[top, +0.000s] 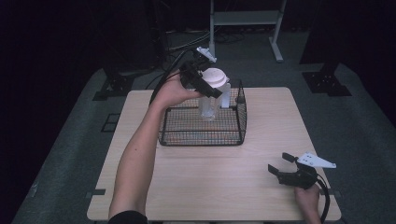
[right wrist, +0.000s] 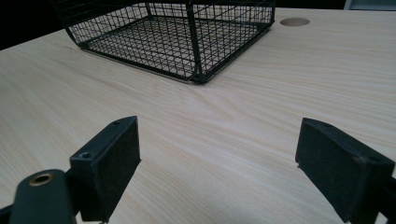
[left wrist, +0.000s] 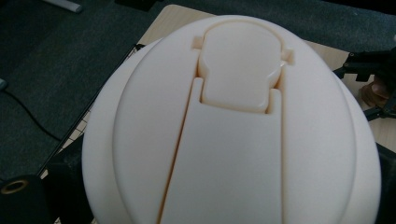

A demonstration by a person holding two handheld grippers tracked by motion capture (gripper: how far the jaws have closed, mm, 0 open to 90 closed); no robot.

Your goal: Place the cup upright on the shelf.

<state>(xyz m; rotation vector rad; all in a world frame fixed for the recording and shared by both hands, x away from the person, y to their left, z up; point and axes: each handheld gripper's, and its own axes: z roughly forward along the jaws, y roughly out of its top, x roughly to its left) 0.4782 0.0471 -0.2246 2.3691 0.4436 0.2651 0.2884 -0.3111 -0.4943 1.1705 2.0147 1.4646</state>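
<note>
Left gripper (top: 205, 85): raised over the far part of the wire basket (top: 201, 138), jaws clamped just under the white lid (top: 214, 76) of a clear bottle (top: 208, 106). The bottle hangs upright inside the basket's outline; whether its base touches the mesh floor cannot be told. From the left gripper view the lid (left wrist: 233, 130) looms close, its flip cap shut, the jaws dark at either side of it.

Right gripper (top: 286, 168): low at the near right of the table (top: 261, 186), well apart from the basket, jaws spread wide with nothing between them. Its own view shows bare wood between the two pads and the basket (right wrist: 187, 42) beyond.

White upright piece (top: 226, 95): stands in the basket just right of the bottle; identity unclear.

Risks, as a judgement: the hold sits high on a smooth container, so the body could swing or slip out if the jaws ease. A sideways move could knock the white piece or catch the basket's rim. The right gripper is too far off to steady anything.
</note>
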